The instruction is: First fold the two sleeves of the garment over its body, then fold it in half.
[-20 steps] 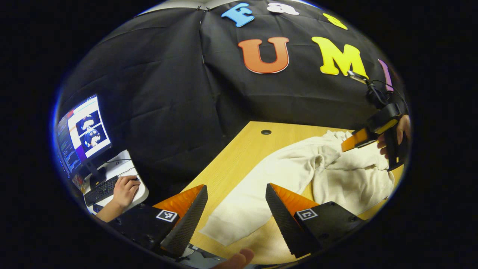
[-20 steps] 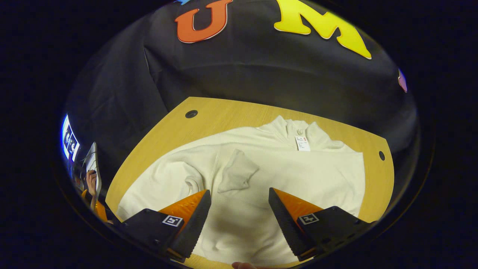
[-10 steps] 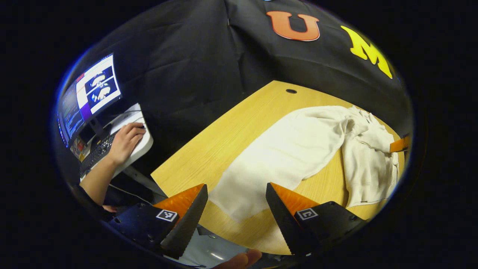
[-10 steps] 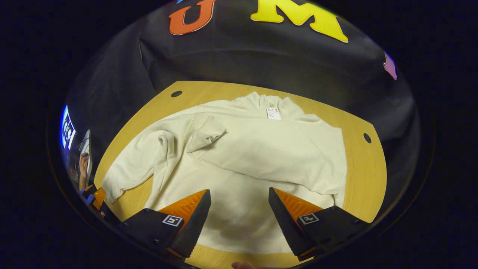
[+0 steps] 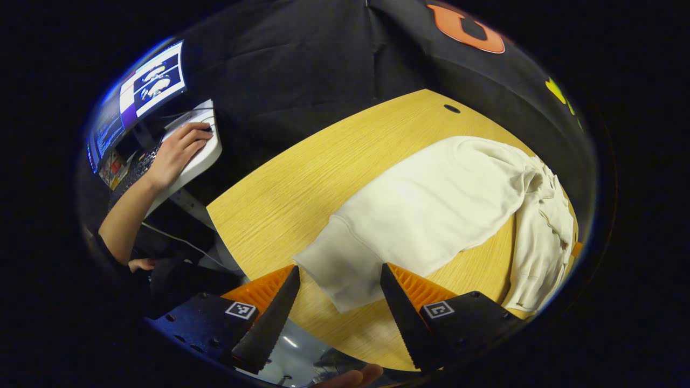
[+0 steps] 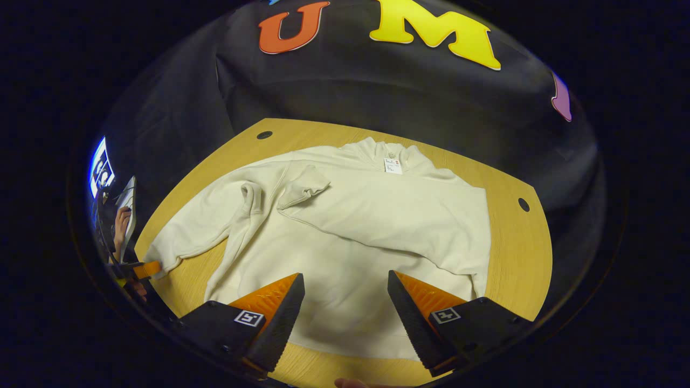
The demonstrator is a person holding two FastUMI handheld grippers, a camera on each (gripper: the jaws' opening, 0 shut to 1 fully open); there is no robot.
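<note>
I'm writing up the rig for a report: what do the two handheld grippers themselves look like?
Each gripper, left and right, has two wedge-shaped fingers tapering to points, with ribbed, sawtooth-textured inner faces. They sit on black blocky bodies fastened with small screws. Each body carries a small square black-and-white marker tag near the finger's base. No cables show on them.

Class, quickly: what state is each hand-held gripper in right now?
Left hand-held gripper: open, sleeve cuff between its fingers, not gripped.
Right hand-held gripper: open, holding nothing.

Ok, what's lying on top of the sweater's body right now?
One sleeve lies folded across the sweater, cuff near the far shoulder. Whatever is under that sleeve is covered.
</note>
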